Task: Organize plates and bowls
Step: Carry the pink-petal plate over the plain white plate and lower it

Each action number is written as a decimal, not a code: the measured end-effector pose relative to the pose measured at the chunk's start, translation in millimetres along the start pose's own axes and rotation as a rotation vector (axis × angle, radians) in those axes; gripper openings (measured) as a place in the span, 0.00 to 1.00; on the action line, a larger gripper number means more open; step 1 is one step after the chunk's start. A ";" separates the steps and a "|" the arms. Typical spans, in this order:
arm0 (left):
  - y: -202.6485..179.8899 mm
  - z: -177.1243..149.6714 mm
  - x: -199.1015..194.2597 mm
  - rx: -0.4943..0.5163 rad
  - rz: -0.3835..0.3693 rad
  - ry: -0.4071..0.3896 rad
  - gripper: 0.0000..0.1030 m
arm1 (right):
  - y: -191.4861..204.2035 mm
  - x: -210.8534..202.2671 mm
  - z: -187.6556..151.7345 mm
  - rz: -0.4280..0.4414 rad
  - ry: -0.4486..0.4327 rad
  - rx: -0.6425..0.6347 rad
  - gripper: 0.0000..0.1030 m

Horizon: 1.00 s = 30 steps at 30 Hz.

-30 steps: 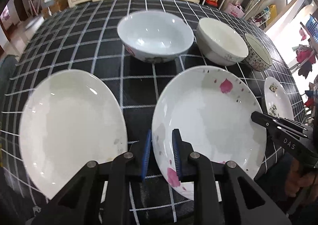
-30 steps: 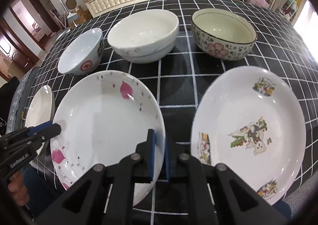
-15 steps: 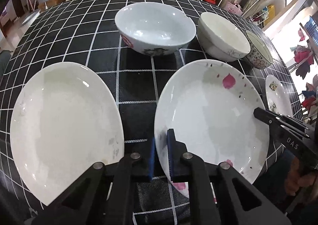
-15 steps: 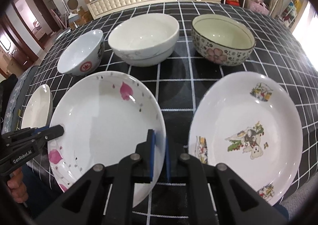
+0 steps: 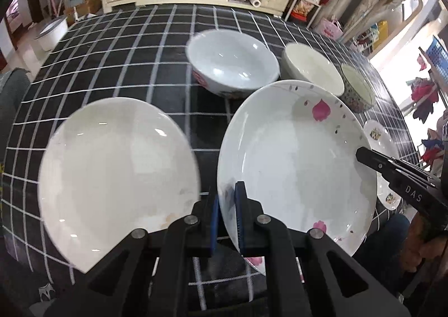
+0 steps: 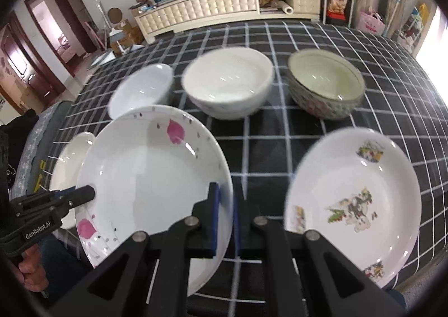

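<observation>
Left wrist view: the left gripper point(image 5: 227, 216) points steeply down over the near edge of the black tablecloth with a white grid point(image 5: 117, 48). Its blue-padded jaws are clamped on the near-left rim of the white shallow plate with pink petal prints point(image 5: 294, 160), one pad under the rim and one over it. The plate stands tilted, its far edge overlapping the pale blue bowl with a red mark point(image 5: 232, 62). The right gripper point(image 5: 364, 155) reaches in from the right and pinches the plate's opposite rim; part of a hand point(image 5: 422, 244) shows beneath its handle. A plain white oval plate point(image 5: 112, 174) lies just beside the held plate on the left, apart from it. Behind stand a cream-white bowl point(image 5: 310, 70) and a flower-patterned bowl with a greenish inside point(image 5: 357, 90). A white plate with cartoon prints point(image 5: 378, 132) shows behind the right gripper.

Right wrist view: the right gripper point(image 6: 225, 213) also points steeply down, its jaws closed on the petal plate's point(image 6: 145, 177) right rim. The left gripper point(image 6: 91, 191) grips the far left rim, with a hand point(image 6: 28, 263) below it. The cartoon plate point(image 6: 352, 199) lies flat to the right, well apart. The three bowls point(image 6: 226, 81) stand in a row behind.
</observation>
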<state>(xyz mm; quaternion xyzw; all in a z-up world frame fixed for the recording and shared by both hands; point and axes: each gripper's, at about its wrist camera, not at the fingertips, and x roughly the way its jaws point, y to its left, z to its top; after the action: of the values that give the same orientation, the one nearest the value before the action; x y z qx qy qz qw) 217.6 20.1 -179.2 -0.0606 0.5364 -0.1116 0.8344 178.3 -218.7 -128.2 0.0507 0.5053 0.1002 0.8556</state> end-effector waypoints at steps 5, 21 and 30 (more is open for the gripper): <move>34.3 -0.8 -23.3 -0.063 0.033 -0.032 0.09 | 32.3 2.0 14.8 0.057 -0.002 -0.035 0.11; 133.5 -31.5 -57.0 -0.230 0.104 -0.036 0.09 | 126.4 46.7 25.9 0.141 0.080 -0.170 0.11; 155.1 -36.3 -54.0 -0.283 0.112 -0.028 0.09 | 154.3 60.9 28.7 0.130 0.108 -0.219 0.10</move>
<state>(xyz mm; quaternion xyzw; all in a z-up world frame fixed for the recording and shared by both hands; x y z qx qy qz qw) 181.8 184.4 -181.0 -0.1491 0.5374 0.0125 0.8299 213.4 -54.3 -137.4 -0.0159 0.5323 0.2128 0.8192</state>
